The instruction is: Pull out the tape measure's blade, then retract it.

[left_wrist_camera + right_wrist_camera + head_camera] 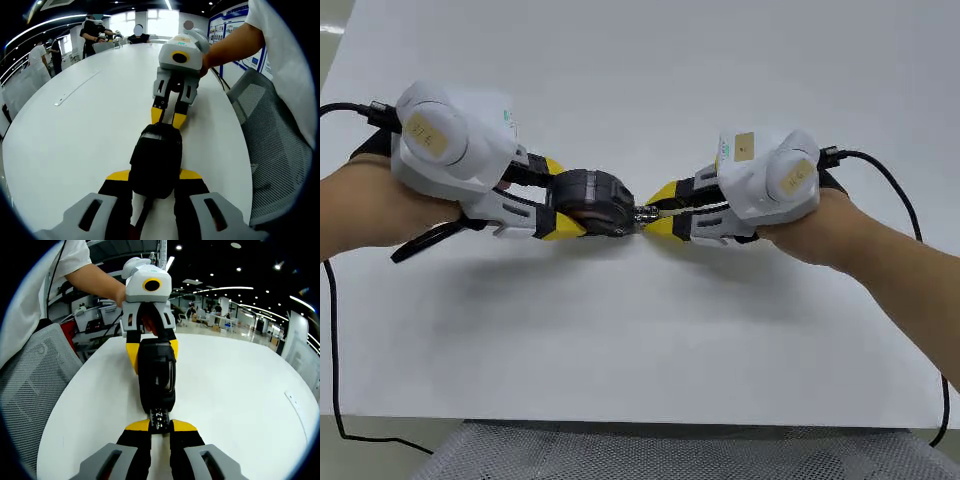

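A black tape measure (pixel 593 202) hangs just above the white table, between the two grippers. My left gripper (pixel 563 200) is shut on its case (pixel 156 159), yellow-tipped jaws on either side. My right gripper (pixel 662 210) is shut on the metal end hook of the blade (pixel 159 419) right at the case's mouth (pixel 646 213). Almost no blade is drawn out. In the right gripper view the case (pixel 156 374) stands straight ahead with the left gripper (pixel 150 347) behind it. The left gripper view has the right gripper (pixel 170 116) pinching at the far end of the case.
The white table (pixel 640 340) is wide, with its front edge near me and a grey mesh chair (pixel 670 450) below it. Black cables (pixel 334 330) trail from both grippers. Other people (pixel 95 32) stand at the table's far end.
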`<state>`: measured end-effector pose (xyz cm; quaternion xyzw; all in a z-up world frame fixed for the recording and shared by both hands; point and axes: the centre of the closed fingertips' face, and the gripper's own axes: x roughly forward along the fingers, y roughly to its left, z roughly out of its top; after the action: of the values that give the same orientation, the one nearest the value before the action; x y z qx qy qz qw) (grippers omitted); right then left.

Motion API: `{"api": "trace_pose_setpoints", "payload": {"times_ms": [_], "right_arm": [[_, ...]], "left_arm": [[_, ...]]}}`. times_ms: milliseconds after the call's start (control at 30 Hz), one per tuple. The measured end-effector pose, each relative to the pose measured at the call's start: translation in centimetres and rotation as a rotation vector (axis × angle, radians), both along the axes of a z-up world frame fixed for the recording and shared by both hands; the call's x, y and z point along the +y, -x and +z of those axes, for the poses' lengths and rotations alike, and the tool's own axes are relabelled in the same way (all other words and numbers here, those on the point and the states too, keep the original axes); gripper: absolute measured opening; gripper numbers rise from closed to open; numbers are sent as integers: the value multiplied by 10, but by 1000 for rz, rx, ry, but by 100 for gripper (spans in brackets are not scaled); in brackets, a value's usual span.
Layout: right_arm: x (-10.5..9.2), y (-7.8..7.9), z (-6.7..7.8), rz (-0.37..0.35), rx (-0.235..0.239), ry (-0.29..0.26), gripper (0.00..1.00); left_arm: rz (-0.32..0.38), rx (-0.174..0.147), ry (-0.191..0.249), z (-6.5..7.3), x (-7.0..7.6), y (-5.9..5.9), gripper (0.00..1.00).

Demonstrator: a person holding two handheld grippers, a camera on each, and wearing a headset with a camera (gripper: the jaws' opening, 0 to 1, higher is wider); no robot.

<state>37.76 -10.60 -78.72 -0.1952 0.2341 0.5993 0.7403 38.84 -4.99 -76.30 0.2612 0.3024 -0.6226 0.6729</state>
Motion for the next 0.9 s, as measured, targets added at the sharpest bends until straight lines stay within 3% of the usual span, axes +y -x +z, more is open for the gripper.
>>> {"api": "trace_pose_setpoints", "payload": {"times_ms": [900], "right_arm": [[-38, 2, 1, -32, -3, 24, 10]], "left_arm": [[5, -2, 1, 1, -2, -1, 26]]}}
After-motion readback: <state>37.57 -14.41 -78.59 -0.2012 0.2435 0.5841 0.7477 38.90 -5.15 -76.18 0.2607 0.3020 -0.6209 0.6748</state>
